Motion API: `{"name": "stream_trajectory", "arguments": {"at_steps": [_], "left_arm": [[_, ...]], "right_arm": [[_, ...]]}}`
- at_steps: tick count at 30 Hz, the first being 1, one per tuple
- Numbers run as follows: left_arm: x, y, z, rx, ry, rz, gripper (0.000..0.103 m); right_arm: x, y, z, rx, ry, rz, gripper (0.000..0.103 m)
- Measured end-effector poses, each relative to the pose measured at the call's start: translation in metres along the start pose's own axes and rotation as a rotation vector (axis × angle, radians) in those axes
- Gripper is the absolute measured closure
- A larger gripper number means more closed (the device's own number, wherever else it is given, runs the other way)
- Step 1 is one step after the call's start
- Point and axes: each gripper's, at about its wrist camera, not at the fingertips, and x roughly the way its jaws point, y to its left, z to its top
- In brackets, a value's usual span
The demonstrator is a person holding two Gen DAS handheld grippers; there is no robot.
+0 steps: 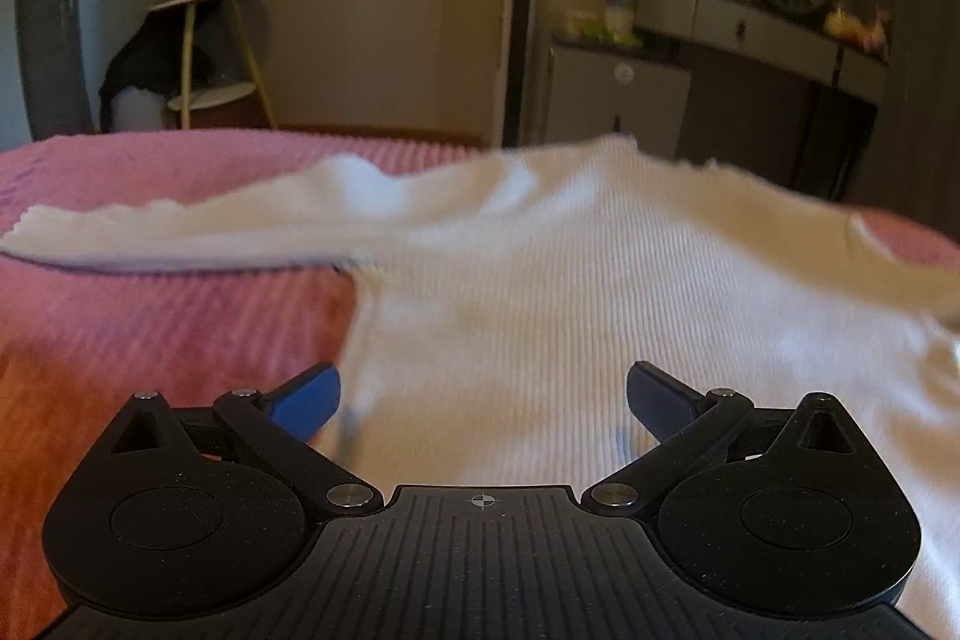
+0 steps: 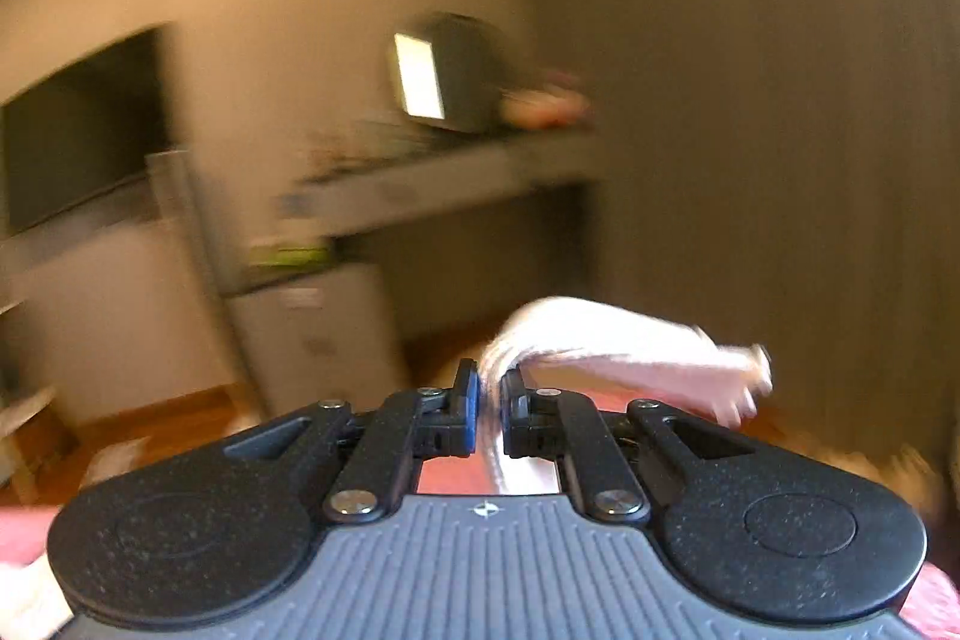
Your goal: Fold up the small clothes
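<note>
White sweater (image 1: 600, 292) lies spread on the bed, on a pink ribbed bedspread (image 1: 150, 328), directly ahead of my left claw (image 1: 483, 403). Its one sleeve (image 1: 180, 226) stretches away to the left of that claw, and the body fills the space in front and to the right. The left claw has its blue pads wide apart and holds nothing; the near edge of the sweater is just ahead of it, between the pads but, I think, not touched.

My right claw (image 2: 491, 400) has its pads pressed together on a bunched piece of the same white cloth (image 2: 600, 340), which flops over to the right of the claw. The picture there is much blurred, so I cannot tell which part of the sweater it is.

I judge the knit to be light, soft and stretchy, without any stiffness. It will sag and drag, not slide cleanly. For the left claw I would take the near hem corner or the sleeve cuff, pinching only one fold of cloth.
</note>
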Motion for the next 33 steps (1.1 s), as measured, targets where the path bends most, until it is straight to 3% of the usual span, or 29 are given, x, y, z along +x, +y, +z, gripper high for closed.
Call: {"name": "stream_trajectory", "arguments": {"at_steps": [4,7,9,13,18,22,27,31,32,33], "left_arm": [[-0.004,0.023,0.011,-0.068,-0.006,-0.015,0.0],[0.0,0.041,0.016,-0.108,0.007,-0.022,0.0],[0.002,0.048,0.019,-0.106,0.018,-0.022,0.0],[0.002,0.055,0.019,-0.097,0.03,-0.086,0.0],[0.017,0.057,0.027,-0.171,0.089,-0.271,0.0],[0.037,0.061,0.036,-0.232,0.108,-0.329,0.0],[0.079,0.059,0.053,-0.304,0.165,-0.316,0.0],[0.11,0.046,0.066,-0.274,0.214,-0.306,0.0],[0.115,0.043,0.068,-0.254,0.218,-0.301,0.001],[0.119,0.041,0.07,-0.239,0.224,-0.308,0.015]], "right_arm": [[-0.024,0.104,-0.026,-0.108,0.033,0.264,0.094],[-0.026,0.16,-0.075,-0.137,0.211,0.381,0.058],[-0.032,0.169,-0.105,-0.097,0.277,0.369,0.057],[-0.045,0.144,-0.142,0.022,0.334,0.23,0.057],[-0.05,0.083,-0.158,0.268,0.375,0.108,0.058],[-0.041,0.045,-0.167,0.466,0.338,0.154,0.058],[-0.019,0.025,-0.18,0.603,0.31,0.191,0.058],[-0.001,0.006,-0.18,0.692,0.287,0.21,0.058],[0.002,0.004,-0.178,0.715,0.28,0.217,0.058],[0.003,0.001,-0.177,0.729,0.275,0.22,0.058]]}}
